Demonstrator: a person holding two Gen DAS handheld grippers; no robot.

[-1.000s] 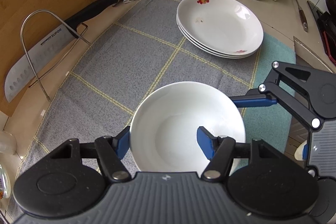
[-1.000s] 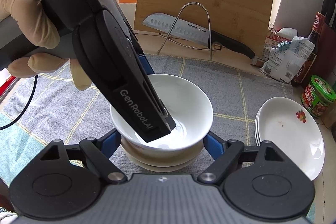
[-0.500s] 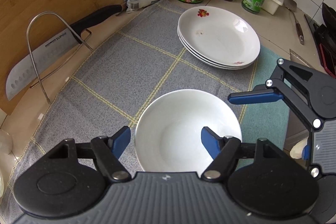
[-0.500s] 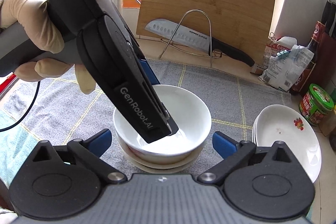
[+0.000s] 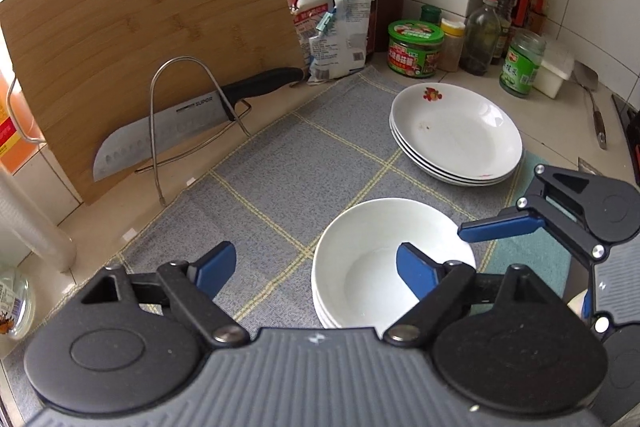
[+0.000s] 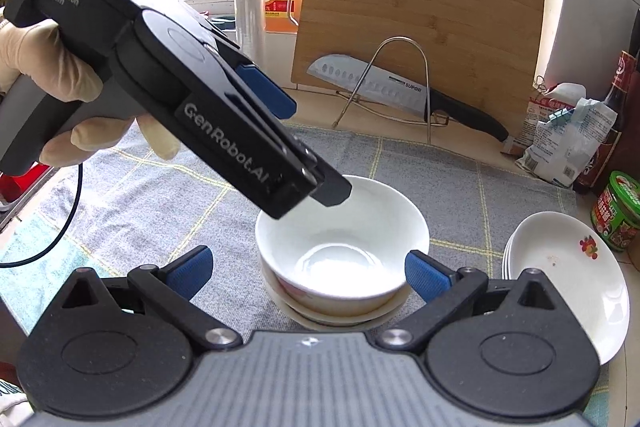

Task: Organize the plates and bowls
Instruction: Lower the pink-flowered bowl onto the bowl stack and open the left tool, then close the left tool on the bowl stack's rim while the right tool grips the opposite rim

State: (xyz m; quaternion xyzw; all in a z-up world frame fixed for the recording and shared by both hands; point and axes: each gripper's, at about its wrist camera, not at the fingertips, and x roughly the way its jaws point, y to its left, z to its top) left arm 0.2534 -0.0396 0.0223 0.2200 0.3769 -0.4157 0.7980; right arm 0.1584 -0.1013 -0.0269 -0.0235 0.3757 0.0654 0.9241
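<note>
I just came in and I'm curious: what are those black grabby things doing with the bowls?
A person is tidying dishes with a gripper in each hand. The white bowl sits nested on the bowl stack on the grey cloth. The left gripper is opening, off the bowl. The right gripper is open around it. The plates are stacked nearby.

Three stacked plates (image 5: pixel 456 131), three nested bowls (image 5: pixel 384 259), one knife (image 5: pixel 188 119), two hand-held grippers.

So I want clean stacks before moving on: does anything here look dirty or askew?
The top plate of the plate stack carries small brownish specks near its centre. The bowl stack sits level on the cloth.
</note>
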